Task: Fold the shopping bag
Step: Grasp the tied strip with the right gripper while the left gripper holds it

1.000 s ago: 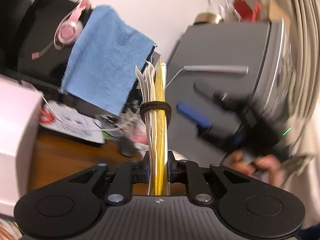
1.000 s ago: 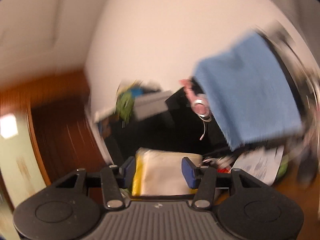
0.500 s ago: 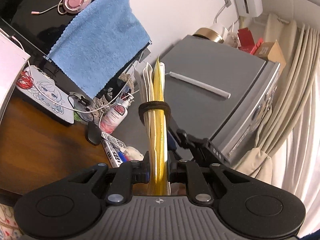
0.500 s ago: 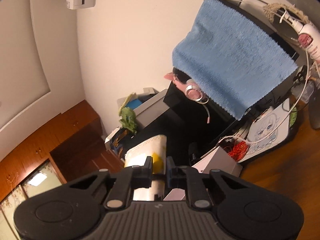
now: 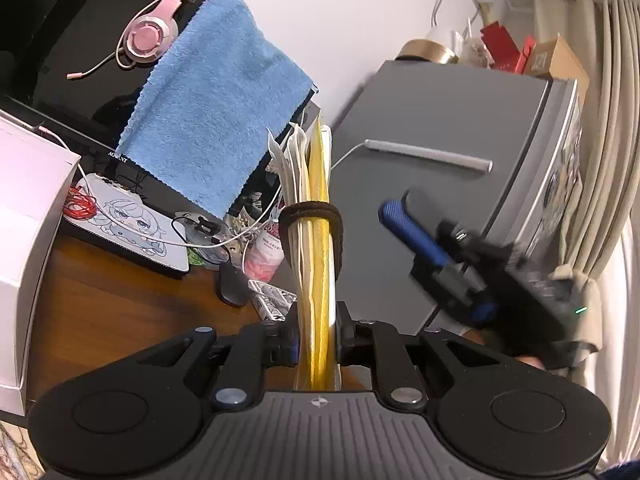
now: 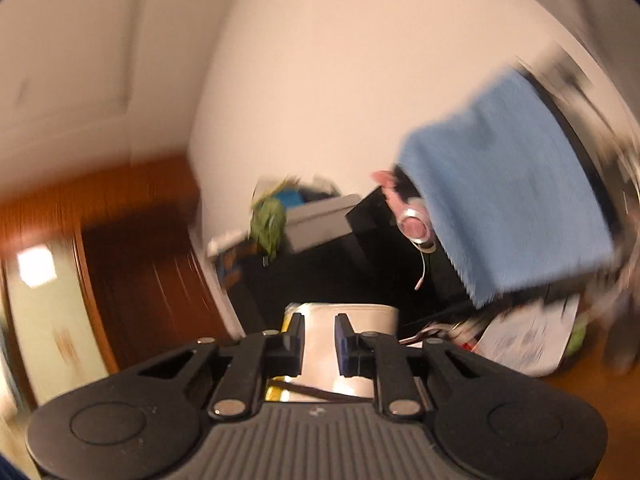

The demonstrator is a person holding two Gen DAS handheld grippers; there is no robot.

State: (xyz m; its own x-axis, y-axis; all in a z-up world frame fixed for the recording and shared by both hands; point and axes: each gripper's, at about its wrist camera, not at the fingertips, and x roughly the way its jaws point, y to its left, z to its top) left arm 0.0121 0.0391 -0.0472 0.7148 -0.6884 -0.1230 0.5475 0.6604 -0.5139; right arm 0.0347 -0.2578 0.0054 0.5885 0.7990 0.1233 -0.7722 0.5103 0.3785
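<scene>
Between left gripper (image 5: 318, 344) fingers: folded shopping bag (image 5: 316, 240), clamped. Right gripper (image 6: 319, 338) fingers just widened, released, bag beyond.

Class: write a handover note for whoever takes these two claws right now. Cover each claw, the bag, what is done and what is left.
Left claw: shut on the bag, held upright, edge-on.
Right claw: jaws have just been opening, nothing between them; off to one side, clear of the bag.
Done: bag folded flat, dark band around it.
Left: probably only setting it down on the desk.
</scene>
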